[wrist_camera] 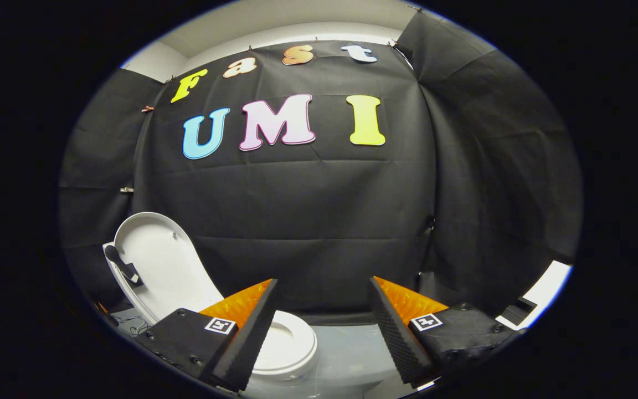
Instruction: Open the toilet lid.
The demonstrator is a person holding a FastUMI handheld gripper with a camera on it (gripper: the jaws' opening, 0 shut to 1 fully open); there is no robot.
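Note:
The white toilet lid (pixel 158 266) stands raised, leaning back to the left beyond my left finger. A dark handle piece (pixel 122 265) is fixed to its inner face. Below the lid, the white seat ring (pixel 291 346) lies flat, partly hidden behind my left finger (pixel 247 332). My gripper (pixel 322 324) is open, held above and to the right of the seat, with nothing between the fingers. It touches neither the lid nor the seat.
Black cloth walls (pixel 319 221) close the booth straight ahead and on both sides. A pale floor (pixel 346 354) shows between the fingers. A white panel with a dark block (pixel 524 307) sits low on the right. Thin wires (pixel 133 327) lie by the lid's base.

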